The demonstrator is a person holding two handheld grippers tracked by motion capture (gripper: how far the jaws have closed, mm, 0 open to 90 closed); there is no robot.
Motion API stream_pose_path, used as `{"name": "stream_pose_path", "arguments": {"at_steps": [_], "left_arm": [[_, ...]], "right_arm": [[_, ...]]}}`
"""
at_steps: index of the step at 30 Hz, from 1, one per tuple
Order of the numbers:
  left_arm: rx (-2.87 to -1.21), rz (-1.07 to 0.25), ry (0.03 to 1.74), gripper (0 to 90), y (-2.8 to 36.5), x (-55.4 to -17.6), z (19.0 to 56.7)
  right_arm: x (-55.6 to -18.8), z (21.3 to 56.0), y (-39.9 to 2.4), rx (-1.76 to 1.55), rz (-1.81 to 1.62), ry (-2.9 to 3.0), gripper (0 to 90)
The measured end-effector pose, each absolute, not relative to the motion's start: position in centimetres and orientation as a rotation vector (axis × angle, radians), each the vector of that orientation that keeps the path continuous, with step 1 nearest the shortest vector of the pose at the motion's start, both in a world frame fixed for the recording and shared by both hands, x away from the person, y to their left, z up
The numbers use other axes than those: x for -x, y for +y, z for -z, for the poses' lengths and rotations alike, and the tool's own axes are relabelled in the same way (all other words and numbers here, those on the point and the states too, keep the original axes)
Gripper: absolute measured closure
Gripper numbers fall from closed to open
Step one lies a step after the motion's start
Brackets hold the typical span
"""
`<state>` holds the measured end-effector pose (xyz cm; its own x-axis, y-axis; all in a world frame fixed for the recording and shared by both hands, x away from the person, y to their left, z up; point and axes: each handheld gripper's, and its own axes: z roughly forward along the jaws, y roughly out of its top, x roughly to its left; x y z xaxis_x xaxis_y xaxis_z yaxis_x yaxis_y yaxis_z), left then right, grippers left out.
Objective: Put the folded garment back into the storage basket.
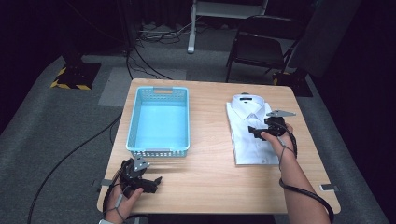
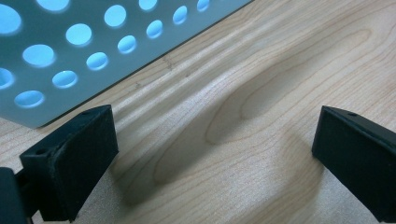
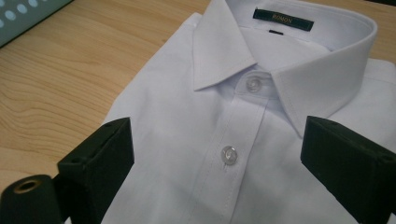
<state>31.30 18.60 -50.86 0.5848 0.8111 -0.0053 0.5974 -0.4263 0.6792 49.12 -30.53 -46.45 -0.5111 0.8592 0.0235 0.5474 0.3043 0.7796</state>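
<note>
Though unpinched, shirt between right tongs

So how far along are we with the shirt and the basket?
Early on. Nothing looks done: the folded white shirt lies flat on the table, and the blue basket holds nothing. In hand: the right gripper hovers over the shirt's button strip with jaws apart, not gripping. The left gripper waits open by the basket's near end. Probably left: gripping the shirt and moving it, perhaps into the basket.

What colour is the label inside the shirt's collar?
Dark green with gold lettering; the label shows best in the right gripper view.
</note>
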Motion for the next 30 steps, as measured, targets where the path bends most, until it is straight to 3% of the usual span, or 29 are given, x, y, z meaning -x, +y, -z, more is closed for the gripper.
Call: {"name": "stream_pose_path", "arguments": {"at_steps": [17, 30], "left_arm": [[-2.171, -0.43, 1.115, 0.2, 18.6, -31.3, 50.9], [-2.171, -0.43, 1.114, 0.3, 18.6, -31.3, 50.9]], "right_arm": [[-49.3, 48.6, -30.8, -1.312, -0.97, 2.259, 20.9], [-49.7, 49.1, -30.0, -1.311, -0.813, 2.313, 21.1]]}}
